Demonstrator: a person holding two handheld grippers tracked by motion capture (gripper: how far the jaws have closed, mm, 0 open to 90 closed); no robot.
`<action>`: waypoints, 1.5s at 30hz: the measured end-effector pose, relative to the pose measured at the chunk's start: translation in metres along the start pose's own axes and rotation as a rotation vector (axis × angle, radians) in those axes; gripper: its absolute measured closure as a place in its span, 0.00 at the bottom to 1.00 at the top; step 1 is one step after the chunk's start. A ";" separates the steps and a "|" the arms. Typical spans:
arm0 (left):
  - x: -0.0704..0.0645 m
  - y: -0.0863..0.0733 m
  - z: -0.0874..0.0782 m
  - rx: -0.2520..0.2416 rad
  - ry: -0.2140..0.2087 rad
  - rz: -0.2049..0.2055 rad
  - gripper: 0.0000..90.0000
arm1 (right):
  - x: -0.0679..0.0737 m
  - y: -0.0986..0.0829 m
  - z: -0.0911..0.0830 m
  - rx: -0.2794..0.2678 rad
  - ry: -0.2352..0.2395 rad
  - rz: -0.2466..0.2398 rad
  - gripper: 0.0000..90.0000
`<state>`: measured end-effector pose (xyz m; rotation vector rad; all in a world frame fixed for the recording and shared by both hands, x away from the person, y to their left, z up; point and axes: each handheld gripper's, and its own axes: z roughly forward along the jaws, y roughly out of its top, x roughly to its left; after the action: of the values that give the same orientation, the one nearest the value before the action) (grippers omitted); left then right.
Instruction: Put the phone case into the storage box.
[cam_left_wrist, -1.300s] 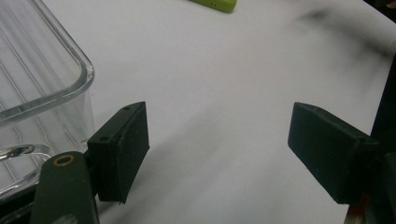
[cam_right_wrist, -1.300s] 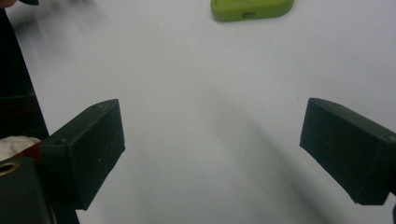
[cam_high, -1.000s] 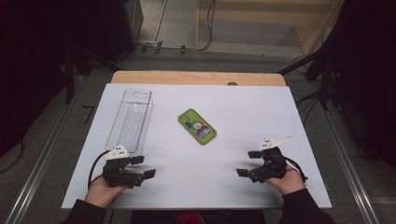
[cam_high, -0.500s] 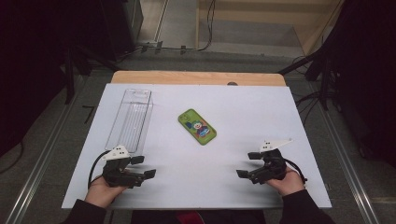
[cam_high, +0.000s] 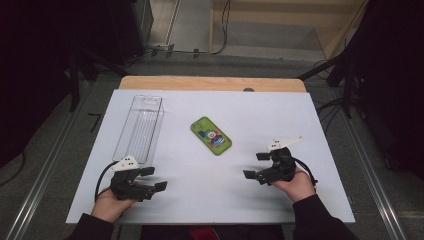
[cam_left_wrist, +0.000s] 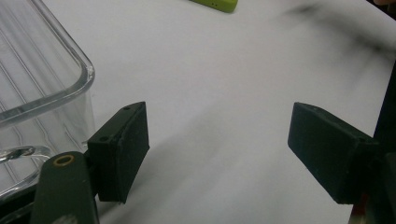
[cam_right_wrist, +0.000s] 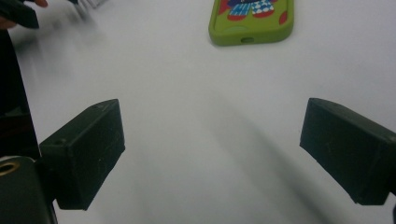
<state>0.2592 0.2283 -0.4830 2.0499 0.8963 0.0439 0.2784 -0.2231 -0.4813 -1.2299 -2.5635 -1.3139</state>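
Nothing has moved since the earlier pictures; my two hands and the things on the table stay just where they were.

The green phone case (cam_high: 211, 135) lies flat near the middle of the high view, on the white table (cam_high: 260, 110). It has a cartoon clown picture on it. It is tilted, with one end toward the upper left and the other toward the lower right. Nothing touches it. In my right gripper view, the case sits at the top of the frame, a little right of the middle, past my jaws.

My right gripper (cam_high: 256, 165) rests at the lower right of the high view, in my right hand (cam_high: 295, 184). Its jaws are spread wide with nothing between them, and they point left. It is well apart from the case.

My left gripper (cam_high: 154, 178) rests at the lower left, in my left hand (cam_high: 109, 204). Its jaws are spread wide too, holding nothing, and they point right.

A clear plastic bin (cam_high: 140, 127) stands in the upper left part of the table. It is long and see-through. Its near end is just beside my left gripper. In my left gripper view, its rounded corner (cam_left_wrist: 70, 70) shows at the left edge, close by one jaw.
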 end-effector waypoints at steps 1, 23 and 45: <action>0.000 0.000 0.000 0.001 0.001 0.000 0.23 | -0.001 0.005 0.005 0.009 -0.004 0.004 0.06; 0.001 0.000 0.000 0.005 0.002 0.001 0.23 | -0.011 0.051 0.040 0.028 -0.072 0.020 0.06; 0.000 0.000 0.000 0.007 0.002 0.004 0.23 | -0.015 0.102 0.082 0.056 -0.119 -0.020 0.05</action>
<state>0.2589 0.2283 -0.4834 2.0586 0.8949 0.0449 0.3807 -0.1411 -0.4698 -1.3137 -2.6795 -1.1990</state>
